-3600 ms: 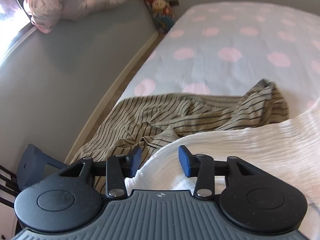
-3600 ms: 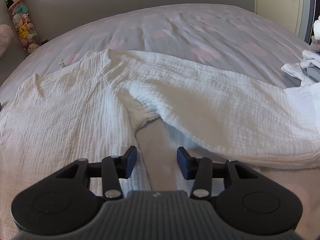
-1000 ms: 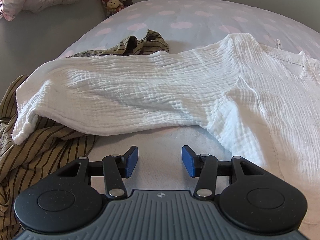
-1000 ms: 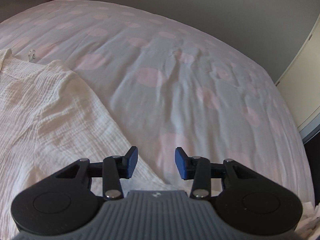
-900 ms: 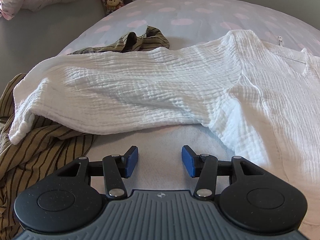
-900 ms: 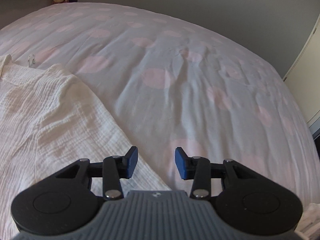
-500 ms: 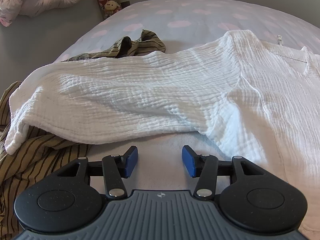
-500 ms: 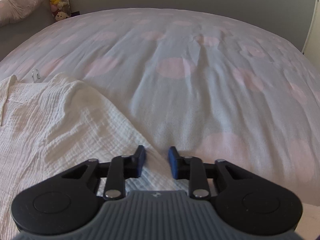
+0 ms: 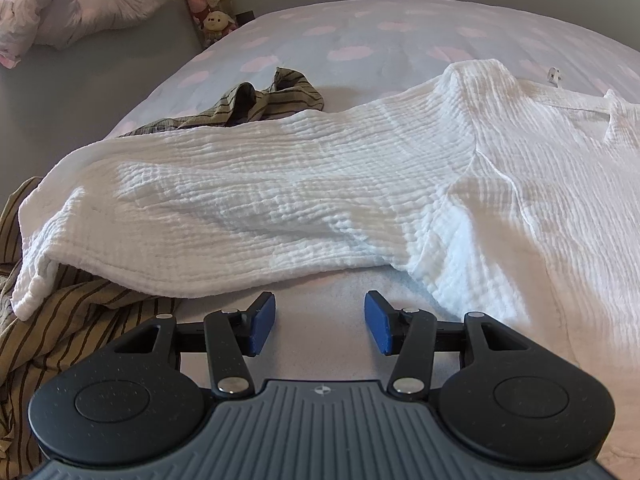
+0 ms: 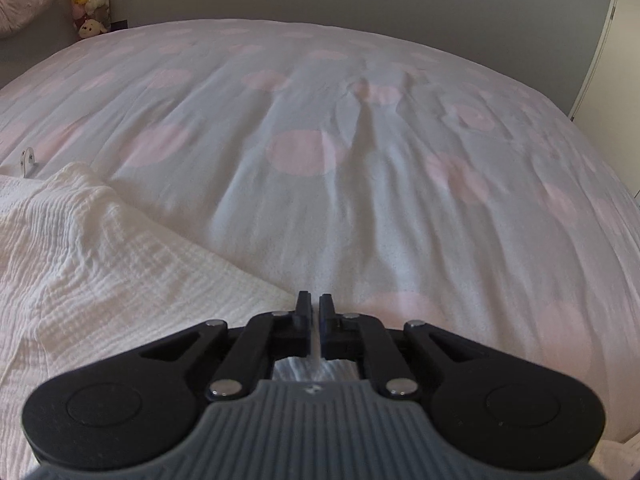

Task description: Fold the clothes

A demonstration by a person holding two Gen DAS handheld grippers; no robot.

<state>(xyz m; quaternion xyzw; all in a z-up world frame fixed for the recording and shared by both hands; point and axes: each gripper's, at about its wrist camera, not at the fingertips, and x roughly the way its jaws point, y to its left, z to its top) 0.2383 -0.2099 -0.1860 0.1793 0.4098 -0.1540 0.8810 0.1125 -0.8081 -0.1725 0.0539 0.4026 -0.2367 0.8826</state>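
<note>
Right gripper (image 10: pixel 314 307) was pinched nearly shut on the white shirt (image 9: pixel 360 184)'s edge with jaws easing apart, left gripper (image 9: pixel 319 322) hung wide and empty, so I'd barely started, shirt spread unfolded on the bed (image 10: pixel 360 140).

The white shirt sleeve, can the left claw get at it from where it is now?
Probably yes. The left claw is open over bare bedspread, and the white shirt sleeve lies just ahead with nothing between them.
</note>
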